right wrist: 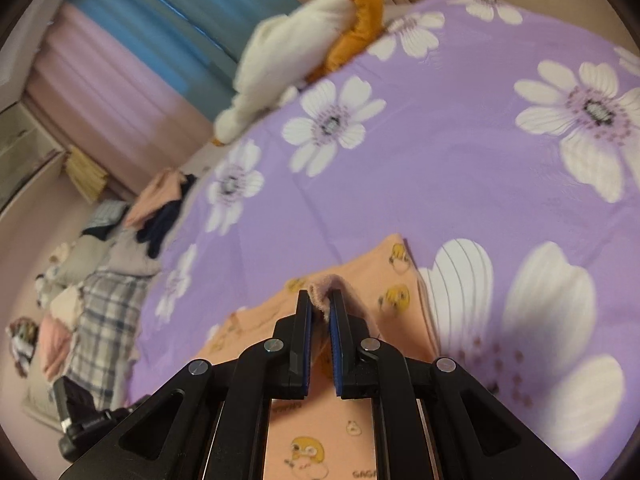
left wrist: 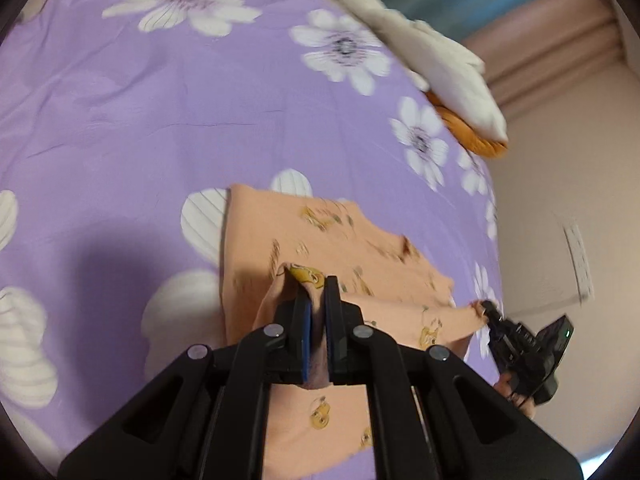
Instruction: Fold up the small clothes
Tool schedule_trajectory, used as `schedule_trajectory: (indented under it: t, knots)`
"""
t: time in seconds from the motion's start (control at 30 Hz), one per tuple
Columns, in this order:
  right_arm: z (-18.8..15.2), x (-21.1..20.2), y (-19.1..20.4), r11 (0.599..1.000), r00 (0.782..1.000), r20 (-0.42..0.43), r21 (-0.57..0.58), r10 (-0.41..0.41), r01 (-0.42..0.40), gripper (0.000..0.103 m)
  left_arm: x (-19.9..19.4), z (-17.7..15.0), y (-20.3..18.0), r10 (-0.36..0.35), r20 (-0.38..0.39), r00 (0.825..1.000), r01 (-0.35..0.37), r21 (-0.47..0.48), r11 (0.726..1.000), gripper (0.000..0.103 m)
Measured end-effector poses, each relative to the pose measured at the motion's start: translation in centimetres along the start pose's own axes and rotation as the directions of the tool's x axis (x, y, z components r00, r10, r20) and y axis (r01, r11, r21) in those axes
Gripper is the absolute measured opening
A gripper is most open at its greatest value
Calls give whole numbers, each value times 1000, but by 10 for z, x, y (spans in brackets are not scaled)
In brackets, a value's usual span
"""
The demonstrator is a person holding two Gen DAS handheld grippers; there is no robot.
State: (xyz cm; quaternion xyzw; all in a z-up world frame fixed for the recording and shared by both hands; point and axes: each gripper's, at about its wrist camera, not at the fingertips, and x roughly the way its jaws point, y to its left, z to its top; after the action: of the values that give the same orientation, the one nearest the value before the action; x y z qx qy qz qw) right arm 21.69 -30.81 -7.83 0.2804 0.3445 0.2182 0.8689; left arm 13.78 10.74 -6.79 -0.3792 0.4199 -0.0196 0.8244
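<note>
A small peach garment [left wrist: 328, 240] printed with yellow cartoon chicks lies on the purple flowered bedsheet [left wrist: 160, 120]. My left gripper [left wrist: 316, 284] is shut on a bunched edge of it, and cloth runs down between the blue pads. In the left wrist view the right gripper [left wrist: 486, 308] pinches another corner of the same garment at the right, lifted off the sheet. The right wrist view shows the right gripper [right wrist: 321, 300] shut on a folded pinkish hem, with the peach garment [right wrist: 384, 280] spread beneath and ahead of it.
A white and orange plush toy [left wrist: 440, 64] lies at the far edge of the bed. Off the bed's left side in the right wrist view sits a pile of clothes [right wrist: 104, 280], including a plaid piece. Pink and blue curtains [right wrist: 140, 48] hang behind.
</note>
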Motion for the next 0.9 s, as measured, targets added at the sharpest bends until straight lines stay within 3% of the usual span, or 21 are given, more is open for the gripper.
schedule_trajectory:
  t: [0.17,0.37,0.53,0.6,0.67,0.73,0.9]
  knots:
    - [11,41,-12,999,997,-70,34,-19,22,10,31,21,10,65,-8,998,-66,-36,997,5]
    - [19,61,-17,997,993,-95,18,-69,71,10,58,34,22,102,-47,994,-105,-65,992,6]
    - [21,63,-23,997,994,-88,23,-70,72,10,60,37,31,58,-64,996,-65,-111,992,7]
    - [23,54,-25,998,996,-67,19,-66,67,13,52,38,30,30,-44,999,-35,-120,992,15]
    - [26,46,-23,997,997,-33,5,-76,76,28,40,38,26,54,-3,999,-54,-104,993,37]
    - [28,33,-22,995,995,8,-15,-95,95,44,21,36,17,105,60,993,-101,-56,993,40]
    - [29,12,-18,993,996,27,-77,-87,89,46,-10,18,2,151,122,981,-162,90,983,40]
